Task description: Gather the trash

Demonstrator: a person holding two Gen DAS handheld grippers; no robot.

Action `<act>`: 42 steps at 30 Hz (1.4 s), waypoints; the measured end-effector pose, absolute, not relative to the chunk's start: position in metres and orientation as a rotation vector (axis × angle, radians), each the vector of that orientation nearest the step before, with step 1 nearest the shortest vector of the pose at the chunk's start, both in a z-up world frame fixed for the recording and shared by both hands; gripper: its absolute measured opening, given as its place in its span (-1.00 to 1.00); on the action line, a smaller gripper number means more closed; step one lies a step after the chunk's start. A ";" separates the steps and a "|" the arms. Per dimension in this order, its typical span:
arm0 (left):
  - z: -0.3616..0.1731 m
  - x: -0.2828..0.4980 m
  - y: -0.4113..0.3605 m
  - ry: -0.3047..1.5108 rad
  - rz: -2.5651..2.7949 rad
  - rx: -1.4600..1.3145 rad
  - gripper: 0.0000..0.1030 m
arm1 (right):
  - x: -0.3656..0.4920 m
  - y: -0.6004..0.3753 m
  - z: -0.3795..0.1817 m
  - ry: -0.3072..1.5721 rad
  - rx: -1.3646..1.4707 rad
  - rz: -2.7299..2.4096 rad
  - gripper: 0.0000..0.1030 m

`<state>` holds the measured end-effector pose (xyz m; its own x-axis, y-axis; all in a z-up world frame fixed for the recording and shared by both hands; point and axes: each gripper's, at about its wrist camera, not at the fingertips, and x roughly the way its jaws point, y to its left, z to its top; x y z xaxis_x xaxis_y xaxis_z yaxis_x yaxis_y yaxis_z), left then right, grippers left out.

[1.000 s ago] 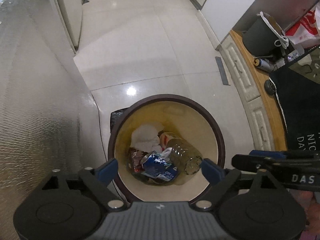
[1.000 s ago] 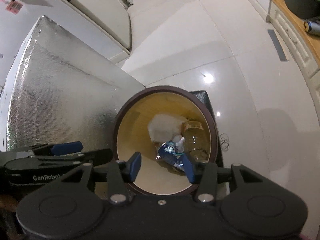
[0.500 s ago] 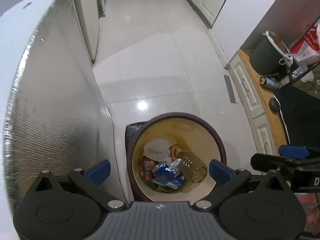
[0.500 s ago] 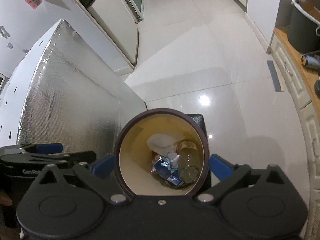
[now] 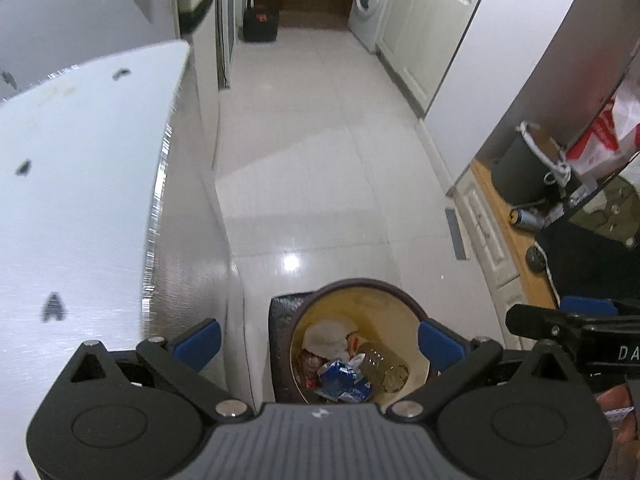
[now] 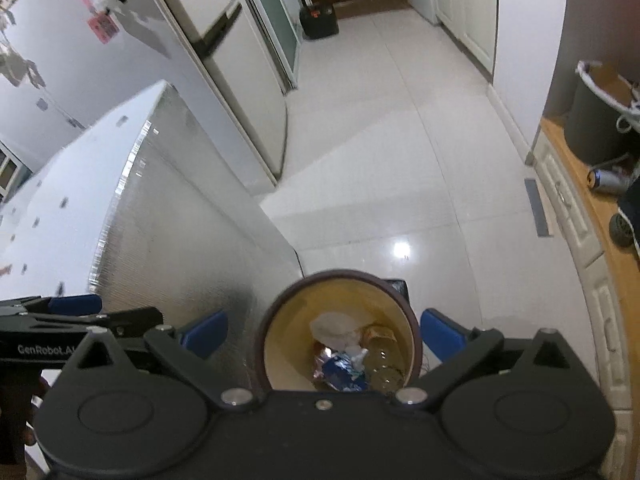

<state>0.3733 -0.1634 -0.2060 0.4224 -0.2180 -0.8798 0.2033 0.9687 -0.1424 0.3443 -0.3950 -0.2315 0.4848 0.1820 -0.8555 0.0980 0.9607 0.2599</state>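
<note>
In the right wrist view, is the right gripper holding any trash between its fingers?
No, the right gripper is open with nothing between its fingers; the blue wrapper lies down inside the bin.

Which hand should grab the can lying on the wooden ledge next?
Right, probably. Both have just been opening and hold nothing above the trash bin. The right hand-held gripper is on the side of the wooden ledge where the can lies. The left hand-held gripper is beside the silver box.

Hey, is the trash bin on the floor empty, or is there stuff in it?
Not empty. The trash bin holds a clear plastic bottle, a blue wrapper and white crumpled paper at its bottom, well below the rim.
</note>
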 end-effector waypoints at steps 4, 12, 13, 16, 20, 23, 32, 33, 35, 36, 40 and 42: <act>-0.178 0.352 -0.152 1.062 -0.259 -0.003 1.00 | 0.327 -0.383 -0.201 1.023 0.269 0.044 1.00; -0.132 0.305 -0.123 0.977 -0.241 -0.025 1.00 | 0.284 -0.360 -0.152 0.952 0.237 0.040 1.00; -0.127 0.298 -0.119 0.965 -0.234 -0.025 1.00 | 0.278 -0.357 -0.147 0.944 0.234 0.037 1.00; -0.111 0.278 -0.108 0.931 -0.221 -0.021 1.00 | 0.261 -0.348 -0.133 0.917 0.227 0.040 1.00; -0.096 0.252 -0.095 0.898 -0.216 -0.027 1.00 | 0.237 -0.334 -0.115 0.883 0.206 0.035 1.00; -0.088 0.233 -0.087 0.877 -0.221 -0.027 1.00 | 0.219 -0.324 -0.105 0.858 0.197 0.036 1.00; -0.074 0.185 -0.065 0.843 -0.227 -0.029 1.00 | 0.165 -0.299 -0.084 0.807 0.174 0.011 1.00; -0.072 0.180 -0.062 0.840 -0.228 -0.033 1.00 | 0.160 -0.297 -0.082 0.803 0.173 0.008 1.00; -0.070 0.172 -0.058 0.831 -0.230 -0.034 1.00 | 0.150 -0.294 -0.079 0.795 0.167 0.001 1.00; -0.068 0.167 -0.057 0.826 -0.231 -0.032 1.00 | 0.145 -0.292 -0.077 0.789 0.163 -0.003 1.00; -0.062 0.152 -0.049 0.810 -0.230 -0.039 1.00 | 0.129 -0.286 -0.070 0.775 0.149 -0.011 1.00; -0.059 0.146 -0.048 0.805 -0.224 -0.043 1.00 | 0.123 -0.285 -0.065 0.768 0.144 -0.012 1.00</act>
<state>0.1460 -0.0479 -0.0594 0.6710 -0.2148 -0.7096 0.1822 0.9755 -0.1231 0.1229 -0.2846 -0.0653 0.7198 0.0417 -0.6929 0.0631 0.9901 0.1252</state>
